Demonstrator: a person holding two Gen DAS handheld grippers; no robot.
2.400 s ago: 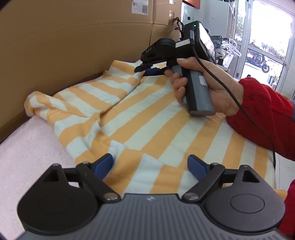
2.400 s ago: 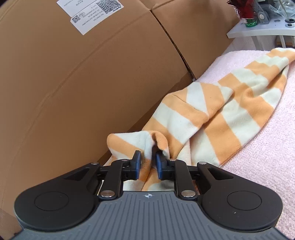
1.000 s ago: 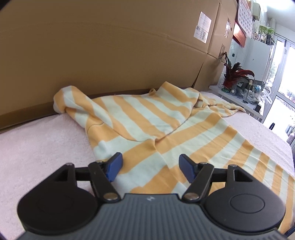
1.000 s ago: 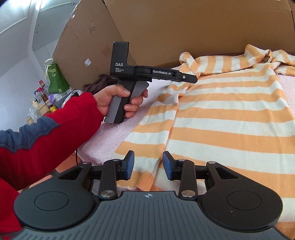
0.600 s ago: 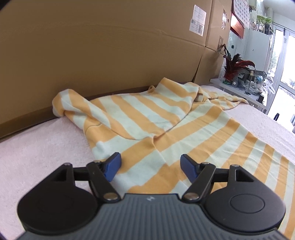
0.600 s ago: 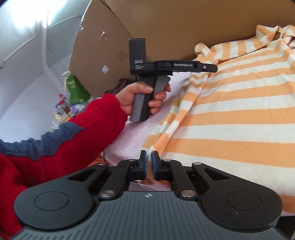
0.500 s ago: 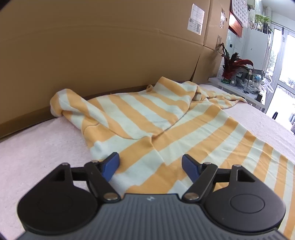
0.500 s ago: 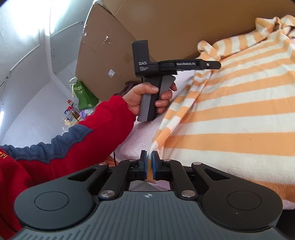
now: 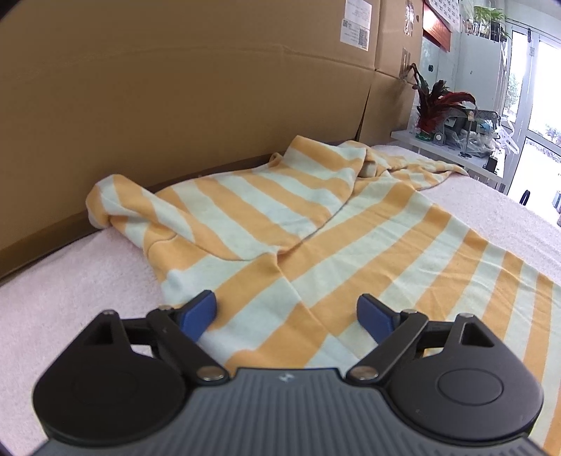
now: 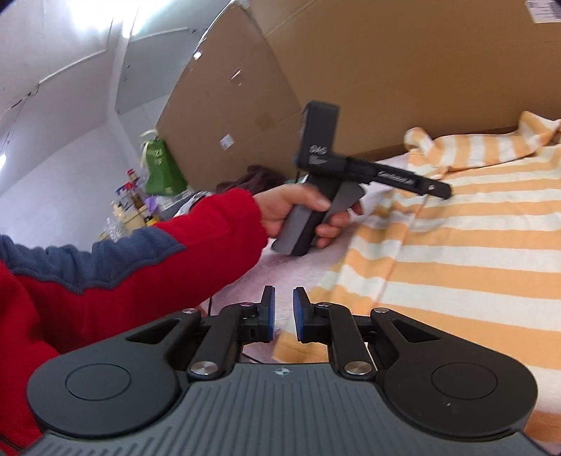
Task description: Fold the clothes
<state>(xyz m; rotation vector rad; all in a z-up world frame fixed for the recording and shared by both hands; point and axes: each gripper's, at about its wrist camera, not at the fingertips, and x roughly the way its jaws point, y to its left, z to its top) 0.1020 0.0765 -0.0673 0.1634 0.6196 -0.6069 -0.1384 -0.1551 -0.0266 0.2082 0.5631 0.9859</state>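
Cardboard boxes [image 9: 210, 105] wall the back of a pink towel-covered surface [image 9: 70, 280] where the striped garment [image 9: 350, 245] sprawls mid-frame. Lower centre, the left gripper [image 9: 285, 312] hovers over its near edge, fingers spread wide. The right gripper [image 10: 281, 314] has fingers slightly parted, holding nothing, at the hem's corner.

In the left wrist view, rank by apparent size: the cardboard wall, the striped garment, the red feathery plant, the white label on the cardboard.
1. cardboard wall
2. striped garment, close behind; it lies nearer the camera, so the true order is unsure
3. red feathery plant
4. white label
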